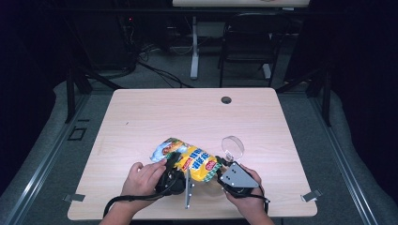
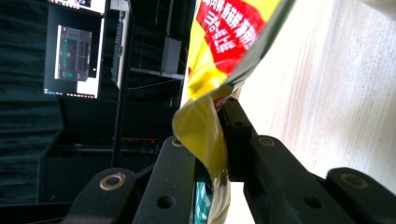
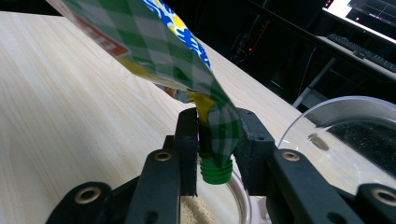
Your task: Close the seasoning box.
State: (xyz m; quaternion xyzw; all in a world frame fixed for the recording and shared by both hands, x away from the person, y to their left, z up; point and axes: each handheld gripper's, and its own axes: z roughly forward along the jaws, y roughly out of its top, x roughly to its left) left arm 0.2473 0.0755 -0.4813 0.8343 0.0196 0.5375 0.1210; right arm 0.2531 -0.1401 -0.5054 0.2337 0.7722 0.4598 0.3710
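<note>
A yellow snack bag (image 1: pixel 195 161) with red and blue print and a green checked end is held up over the near middle of the table (image 1: pixel 187 112). My left gripper (image 1: pixel 174 163) is shut on its left edge; in the left gripper view the jaws (image 2: pixel 212 126) pinch the yellow film of the bag (image 2: pixel 219 28). My right gripper (image 1: pixel 219 165) is shut on the bag's right end. In the right gripper view the gripper (image 3: pixel 215 135) clamps the bag's green checked corner (image 3: pixel 219 130), and a small green piece pokes out below the jaws.
A clear round dish or lid (image 1: pixel 233 146) lies just beyond the right gripper, also close at the right (image 3: pixel 345 140). Under the right jaws sits a clear container with beige grains (image 3: pixel 201 212). A cable hole (image 1: pixel 226 100) marks the table's far side. A chair (image 1: pixel 248 42) stands behind.
</note>
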